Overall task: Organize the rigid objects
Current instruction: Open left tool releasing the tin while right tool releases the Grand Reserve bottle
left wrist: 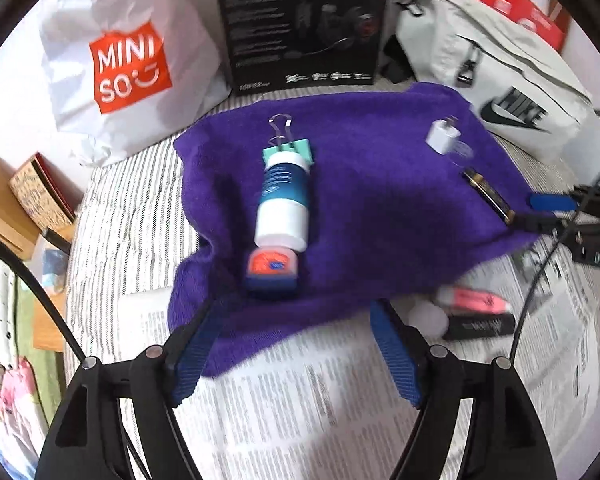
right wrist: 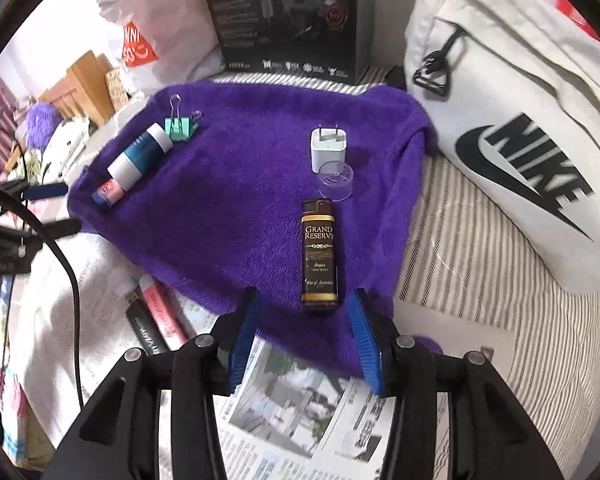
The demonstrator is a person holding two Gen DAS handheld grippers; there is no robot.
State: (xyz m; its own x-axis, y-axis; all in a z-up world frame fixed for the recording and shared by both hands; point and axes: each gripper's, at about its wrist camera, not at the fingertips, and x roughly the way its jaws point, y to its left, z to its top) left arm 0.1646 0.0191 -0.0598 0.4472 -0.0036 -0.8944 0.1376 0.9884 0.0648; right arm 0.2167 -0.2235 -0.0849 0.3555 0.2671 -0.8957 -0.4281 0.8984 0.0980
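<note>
A purple towel [left wrist: 380, 200] [right wrist: 240, 220] lies on the bed. On its left side a teal binder clip [left wrist: 290, 148] [right wrist: 180, 128], a white-and-blue bottle [left wrist: 284, 200] [right wrist: 140, 158] and a small orange-and-blue tin [left wrist: 272, 266] [right wrist: 108, 192] form a row. On the right side lie a white charger plug [right wrist: 328, 150] [left wrist: 444, 136], a clear cap [right wrist: 336, 180] and a dark "Grand Reserve" bottle [right wrist: 319, 256] [left wrist: 488, 196]. My left gripper [left wrist: 296, 320] is open, just short of the tin. My right gripper [right wrist: 305, 300] is open; the dark bottle's base lies between its tips, untouched.
Newspaper [right wrist: 300, 408] [left wrist: 280, 400] covers the near bed, with a pink highlighter [left wrist: 476, 302] [right wrist: 164, 312] and a black tube [left wrist: 480, 326] on it. Behind the towel stand a white shopping bag [left wrist: 120, 60], a black box [left wrist: 304, 20] and a white Nike bag [right wrist: 520, 120].
</note>
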